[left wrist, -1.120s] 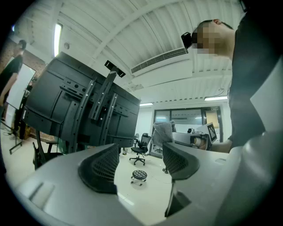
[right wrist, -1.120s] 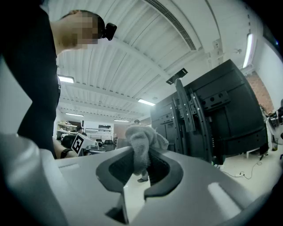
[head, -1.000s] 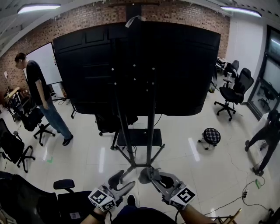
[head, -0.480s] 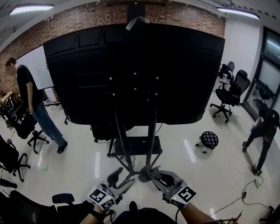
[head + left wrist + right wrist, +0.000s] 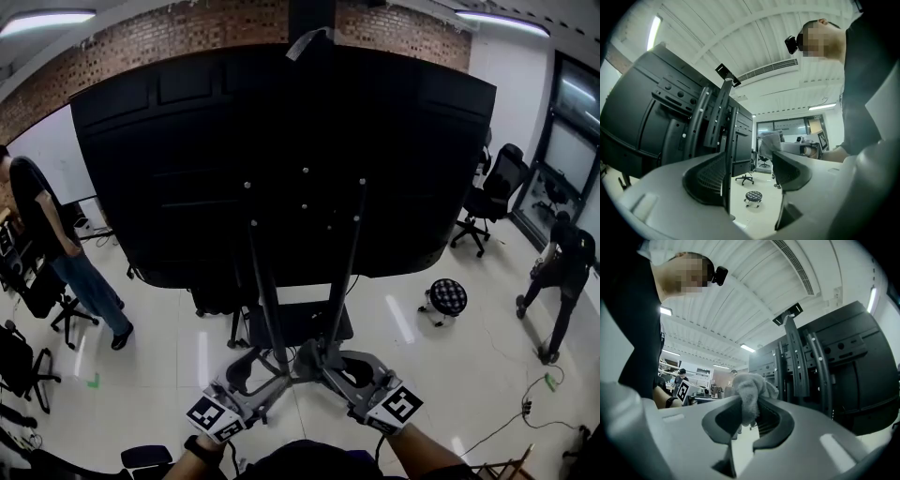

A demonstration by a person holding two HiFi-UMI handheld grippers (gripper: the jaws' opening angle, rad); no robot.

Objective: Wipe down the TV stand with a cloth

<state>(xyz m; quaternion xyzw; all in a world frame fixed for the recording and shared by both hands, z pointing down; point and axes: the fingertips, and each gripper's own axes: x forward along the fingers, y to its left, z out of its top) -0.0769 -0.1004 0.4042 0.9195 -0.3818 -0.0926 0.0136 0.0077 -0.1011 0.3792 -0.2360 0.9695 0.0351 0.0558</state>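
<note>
The TV stand (image 5: 265, 302) is a black frame with two upright poles that carries a big black screen, seen from behind. It fills the middle of the head view. My right gripper (image 5: 330, 362) is shut on a grey cloth (image 5: 316, 356) low by the stand's poles. In the right gripper view the cloth (image 5: 749, 391) bulges up out of the right gripper (image 5: 749, 417), with the stand's poles (image 5: 797, 363) just to the right. My left gripper (image 5: 259, 377) is open and holds nothing. In the left gripper view the left gripper (image 5: 751, 174) has the poles (image 5: 720, 117) close on its left.
A round stool (image 5: 447, 295) stands on the white floor to the right of the stand. Office chairs (image 5: 494, 187) are at the far right. One person (image 5: 49, 234) stands at the left and another (image 5: 562, 274) at the right. A cable (image 5: 525, 412) lies on the floor at the lower right.
The stand has come closer and now fills more of the head view. Both grippers have moved forward to the foot of its poles. The right gripper still holds the cloth.
</note>
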